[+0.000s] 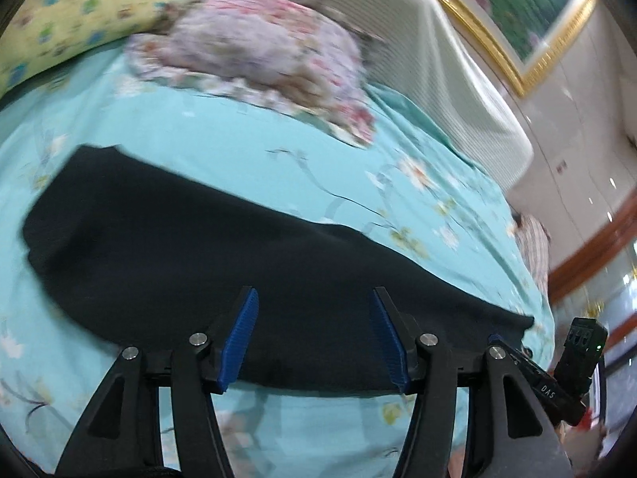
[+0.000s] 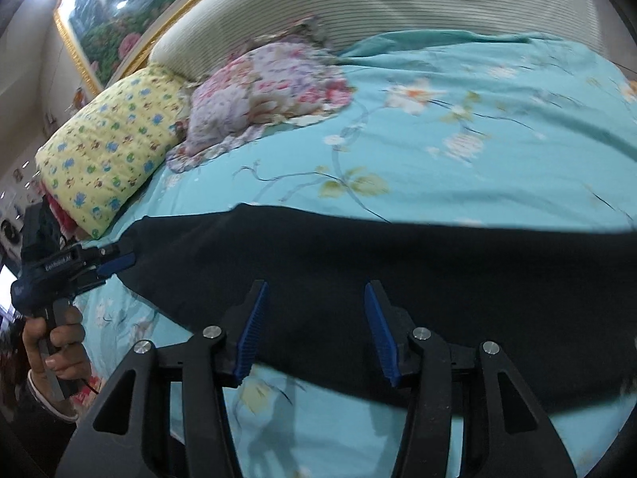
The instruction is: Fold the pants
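Black pants (image 1: pixel 199 239) lie flat in a long band across the turquoise flowered bedsheet (image 1: pixel 278 131). In the left wrist view my left gripper (image 1: pixel 314 294) hovers over the near edge of the pants, its blue pads wide apart with nothing between them. The right gripper (image 1: pixel 495 338) shows at the pants' right end. In the right wrist view my right gripper (image 2: pixel 314 285) stands open above the pants (image 2: pixel 398 279), its pads clear of the cloth. A hand (image 2: pixel 59 342) holds the left gripper (image 2: pixel 119 261) beside the pants' left end.
A yellow patterned pillow (image 2: pixel 107 147) and a pink floral bundle (image 2: pixel 270 87) lie at the head of the bed. Behind them stands a striped cream headboard (image 2: pixel 378 4), with a gold-framed painting (image 1: pixel 517 12) above. The bed's edge drops off at the right (image 1: pixel 537 271).
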`<state>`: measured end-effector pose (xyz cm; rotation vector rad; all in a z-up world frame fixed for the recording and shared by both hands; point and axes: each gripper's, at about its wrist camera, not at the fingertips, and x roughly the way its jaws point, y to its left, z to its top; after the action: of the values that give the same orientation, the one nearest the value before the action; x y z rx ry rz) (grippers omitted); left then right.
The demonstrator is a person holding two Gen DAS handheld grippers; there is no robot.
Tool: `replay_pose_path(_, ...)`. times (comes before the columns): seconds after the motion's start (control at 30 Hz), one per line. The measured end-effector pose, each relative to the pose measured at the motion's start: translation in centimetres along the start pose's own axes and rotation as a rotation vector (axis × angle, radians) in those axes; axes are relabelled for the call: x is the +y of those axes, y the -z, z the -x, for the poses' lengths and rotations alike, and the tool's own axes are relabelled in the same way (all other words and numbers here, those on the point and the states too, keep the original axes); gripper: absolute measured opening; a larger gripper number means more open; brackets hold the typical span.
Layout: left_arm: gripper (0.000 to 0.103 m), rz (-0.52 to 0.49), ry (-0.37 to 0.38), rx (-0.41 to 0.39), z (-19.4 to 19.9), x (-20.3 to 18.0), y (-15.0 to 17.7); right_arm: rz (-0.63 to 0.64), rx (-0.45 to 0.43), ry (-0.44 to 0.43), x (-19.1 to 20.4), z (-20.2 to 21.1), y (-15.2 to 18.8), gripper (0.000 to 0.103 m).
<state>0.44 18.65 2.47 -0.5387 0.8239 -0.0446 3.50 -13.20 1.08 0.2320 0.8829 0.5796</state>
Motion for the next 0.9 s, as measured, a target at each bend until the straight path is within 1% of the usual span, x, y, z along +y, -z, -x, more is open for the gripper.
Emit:
replay_pose_path(0.1,0.059,-0.042,0.032,0.030,-1.3,-2.3,-0.1,-0.048,-0.019,0.025,-1.8,1.7,1.2,0.052)
replay_pose_path(0.2,0.061,-0.104,0.051,0.059,-2.8,-5.1,0.0,-0.101,-0.036,0.055,-3.4,3.2,2.2,0.056)
replay_pose_path(0.33,0.062,-0.184,0.086,0.106,-4.6,-8.8,0.2,-0.156,-0.069,0.083,-5.4,5.3,3.4,0.057)
replay_pose_path(0.43,0.062,-0.239,0.101,0.125,-5.4,-10.9,0.6,-0.196,-0.091,0.106,-6.6,6.6,4.4,0.058)
replay_pose_path(0.53,0.067,-0.304,0.125,0.138,-6.0,-13.4,0.9,-0.247,-0.104,0.126,-8.0,7.8,5.5,0.059)
replay_pose_path(0.6,0.068,-0.347,0.141,0.150,-6.5,-14.9,1.1,-0.295,-0.111,0.138,-9.0,8.5,6.2,0.061)
replay_pose_path(0.77,0.068,-0.447,0.180,0.195,-8.0,-18.8,1.3,-0.431,-0.135,0.145,-11.9,9.8,7.5,0.062)
replay_pose_path(0.9,0.068,-0.489,0.208,0.236,-9.4,-21.0,1.1,-0.548,-0.167,0.126,-14.2,10.3,7.9,0.064)
